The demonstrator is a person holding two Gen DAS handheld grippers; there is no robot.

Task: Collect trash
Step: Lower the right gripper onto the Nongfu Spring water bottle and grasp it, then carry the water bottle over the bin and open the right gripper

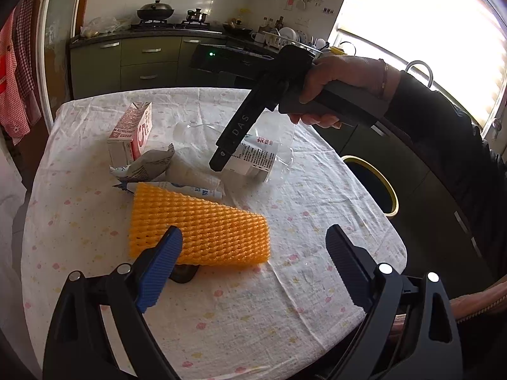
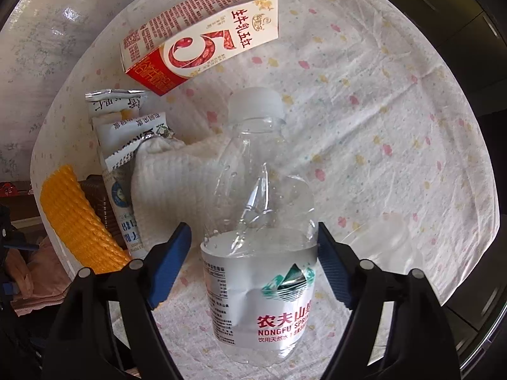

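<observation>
Now, in the left wrist view, you are holding the left gripper point(image 1: 253, 253) low over the near end of the bench point(image 1: 285, 316), its fingers standing wide apart with nothing between them; the orange foam net point(image 1: 202, 231) is lying just ahead, partly behind the left finger. Further off, your right gripper point(image 1: 218, 163) is pointing steeply down at the clear plastic bottle point(image 1: 256, 155), which is lying near the milk carton point(image 1: 133, 133) and crumpled wrappers point(image 1: 149, 164). In the right wrist view, you are straddling that bottle point(image 2: 263, 253) with the fingers open: the right pad looks to be at its labelled side, while the left finger point(image 2: 171, 266) is showing a gap. Judging from this, you are best closing squarely across the label, gently, since the thin wall is already dented and could slip.
</observation>
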